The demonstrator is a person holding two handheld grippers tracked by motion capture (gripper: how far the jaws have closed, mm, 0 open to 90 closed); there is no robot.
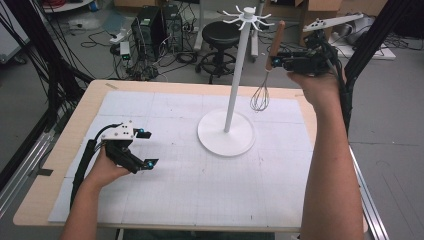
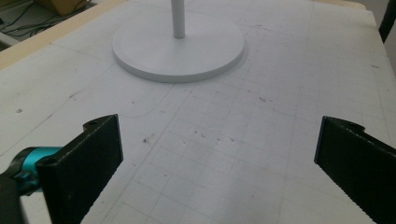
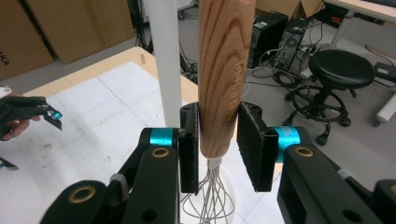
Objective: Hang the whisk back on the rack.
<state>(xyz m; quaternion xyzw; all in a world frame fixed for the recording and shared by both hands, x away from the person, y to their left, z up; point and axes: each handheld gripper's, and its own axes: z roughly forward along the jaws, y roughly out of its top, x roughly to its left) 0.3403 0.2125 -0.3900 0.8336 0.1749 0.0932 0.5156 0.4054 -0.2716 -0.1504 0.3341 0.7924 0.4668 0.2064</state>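
Grippers first, left to right: the left gripper (image 1: 142,149), at lower left on the mat (image 1: 200,195), lies low with jaws spread wide and empty. Upper right, the raised right gripper (image 1: 274,62) clamps the whisk (image 1: 265,75) by its wooden handle, wires hanging down beside the stand (image 1: 235,80). Judging by this, hanging comes next: lift the handle's top to a hook.

1. My right gripper (image 3: 218,140) is black, with ribbed pads, teal collars just behind the jaws and brass-ringed pivots below them.
2. My left gripper (image 2: 219,158) matches: ribbed black jaws, a teal collar behind, a black cable trailing.
3. My forearms are bare.
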